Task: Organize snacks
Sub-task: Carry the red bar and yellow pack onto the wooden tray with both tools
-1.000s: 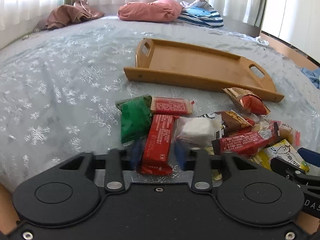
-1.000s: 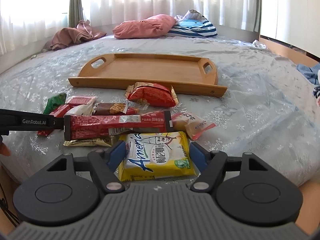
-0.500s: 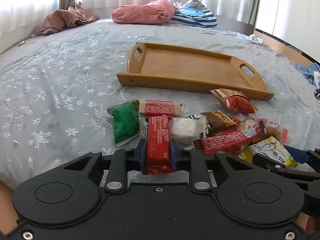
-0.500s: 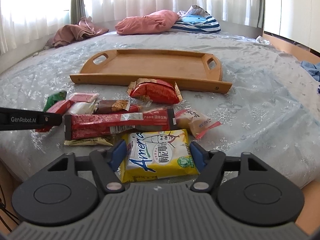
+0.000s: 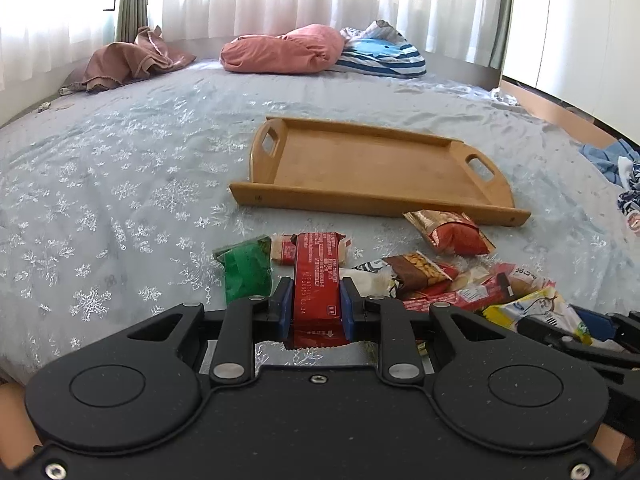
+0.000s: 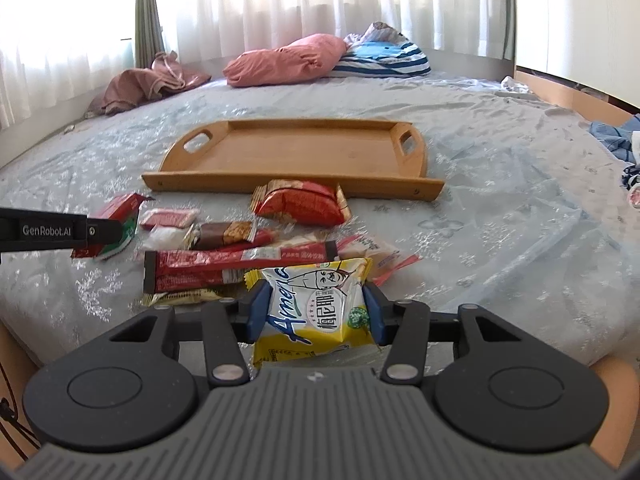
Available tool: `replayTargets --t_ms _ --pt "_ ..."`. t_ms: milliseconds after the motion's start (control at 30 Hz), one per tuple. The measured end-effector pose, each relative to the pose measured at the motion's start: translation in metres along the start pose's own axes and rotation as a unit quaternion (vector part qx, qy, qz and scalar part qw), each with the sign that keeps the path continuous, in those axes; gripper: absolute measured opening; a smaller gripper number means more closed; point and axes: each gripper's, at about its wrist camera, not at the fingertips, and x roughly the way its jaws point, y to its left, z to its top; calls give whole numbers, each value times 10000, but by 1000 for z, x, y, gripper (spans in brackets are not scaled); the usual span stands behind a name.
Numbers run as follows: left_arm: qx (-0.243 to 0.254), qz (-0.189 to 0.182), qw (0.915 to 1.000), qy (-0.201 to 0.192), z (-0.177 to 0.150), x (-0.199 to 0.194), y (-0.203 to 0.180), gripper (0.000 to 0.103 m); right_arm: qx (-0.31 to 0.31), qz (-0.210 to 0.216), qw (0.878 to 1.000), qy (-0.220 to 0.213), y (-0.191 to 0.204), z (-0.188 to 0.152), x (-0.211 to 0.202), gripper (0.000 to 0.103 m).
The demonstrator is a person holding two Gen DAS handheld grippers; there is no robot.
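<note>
Between the blue pads of my left gripper (image 5: 316, 308) a red wafer bar (image 5: 317, 276) is clamped, raised a little off the bed with its far end over the snack pile. My right gripper (image 6: 316, 312) has its jaws closing on a yellow snack packet (image 6: 316, 304); the pads press its sides and it bulges. Loose snacks lie between the two grippers: a green packet (image 5: 246, 272), a long red bar (image 6: 236, 266) and a puffed red bag (image 6: 300, 204). Beyond them stands an empty wooden tray (image 5: 372, 200) with two handles. The left gripper's finger (image 6: 80, 232) reaches in from the left.
Everything lies on a bed with a grey snowflake sheet (image 5: 120, 168). A pink pillow (image 5: 284, 48), a striped pillow (image 5: 384, 54) and a brown cloth (image 5: 128, 60) lie at the far end. Blue clothes (image 5: 616, 160) sit at the right edge. The bed's near edge runs just under the grippers.
My left gripper closed on the red bar and lifted it slightly. The right gripper's jaws narrowed from wide apart until they squeeze the yellow packet.
</note>
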Motion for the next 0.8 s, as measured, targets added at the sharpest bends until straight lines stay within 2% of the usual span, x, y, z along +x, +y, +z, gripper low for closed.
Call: replayTargets --t_ms 167,367,567,800 --pt "92 -208 9997 132 11 7 1 23 145 -68 9998 -82 -9 10 -7 53" --pt "315 -220 9993 10 47 15 -2 23 214 -176 9993 -241 -22 36 -4 53" --pt "292 -199 9993 103 83 40 -10 23 331 -95 9991 -249 -35 74 19 53" --pt "291 -179 9986 399 118 83 -21 23 393 3 9991 -144 -40 116 61 53"
